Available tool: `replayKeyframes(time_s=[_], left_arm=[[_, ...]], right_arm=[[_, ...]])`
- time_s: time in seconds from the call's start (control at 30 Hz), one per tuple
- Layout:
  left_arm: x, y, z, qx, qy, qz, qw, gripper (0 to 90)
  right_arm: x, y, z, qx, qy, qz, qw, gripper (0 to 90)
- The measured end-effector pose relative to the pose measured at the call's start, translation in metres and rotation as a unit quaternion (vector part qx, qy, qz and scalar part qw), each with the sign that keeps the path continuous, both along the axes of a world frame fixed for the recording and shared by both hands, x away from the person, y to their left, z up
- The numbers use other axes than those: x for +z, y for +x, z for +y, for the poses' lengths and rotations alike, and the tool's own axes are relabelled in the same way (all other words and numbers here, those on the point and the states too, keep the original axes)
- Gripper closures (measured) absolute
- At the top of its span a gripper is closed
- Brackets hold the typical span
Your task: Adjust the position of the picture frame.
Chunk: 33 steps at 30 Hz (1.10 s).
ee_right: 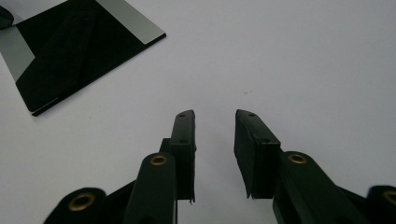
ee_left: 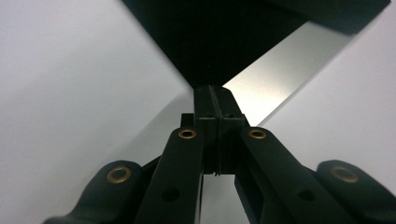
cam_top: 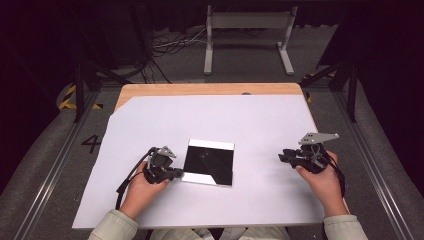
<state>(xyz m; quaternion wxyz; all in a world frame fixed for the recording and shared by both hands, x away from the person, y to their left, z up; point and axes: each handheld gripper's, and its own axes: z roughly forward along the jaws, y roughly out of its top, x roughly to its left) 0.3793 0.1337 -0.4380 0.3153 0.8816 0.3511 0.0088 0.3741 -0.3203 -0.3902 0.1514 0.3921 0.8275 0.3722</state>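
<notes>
Square, flat, glossy black mirror-like panel point(cam_top: 209, 161) with pale reflective bands along its far and near edges. Lies flat on the white sheet, near the middle of the table, slightly left of centre and a little askew. Its near left corner point(ee_left: 205, 81) meets the closed left gripper's tips.

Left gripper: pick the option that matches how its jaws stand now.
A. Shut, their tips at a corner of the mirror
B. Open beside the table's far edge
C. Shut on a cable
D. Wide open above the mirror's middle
A: in the left gripper view the left gripper has its jaws pressed together with no gap, tips at a corner of the dark square mirror lying on the white sheet.
</notes>
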Motion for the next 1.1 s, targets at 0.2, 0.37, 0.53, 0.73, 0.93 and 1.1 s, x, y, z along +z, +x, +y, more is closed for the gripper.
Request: replayKeyframes(time_s=[0.2,0.37,0.53,0.73,0.93,1.1], left_arm=[[0.001,-0.007,-0.015,-0.02,0.002,-0.003,0.9998,90.0],[0.001,-0.011,-0.024,-0.032,0.002,-0.004,0.9995,90.0],[0.0,-0.012,-0.027,-0.029,-0.003,-0.002,0.9996,90.0],[0.001,-0.012,-0.026,-0.035,0.0,-0.008,0.9994,88.5],[0.007,-0.013,-0.022,-0.027,-0.009,-0.02,0.9994,81.3],[0.017,-0.015,-0.016,-0.023,-0.014,-0.037,0.9989,76.4]], right_arm=[[0.0,0.0,0.0,0.001,-0.001,0.0,1.0,69.0],[0.0,0.0,0.0,0.002,-0.002,-0.001,1.0,69.0],[0.0,0.001,0.001,0.002,-0.003,0.0,1.0,69.0],[0.0,0.0,0.001,0.004,-0.002,-0.002,1.0,69.0],[0.0,-0.002,0.007,0.012,-0.007,-0.004,0.9999,69.1],[0.001,-0.005,0.014,0.027,-0.012,-0.005,0.9996,69.2]])
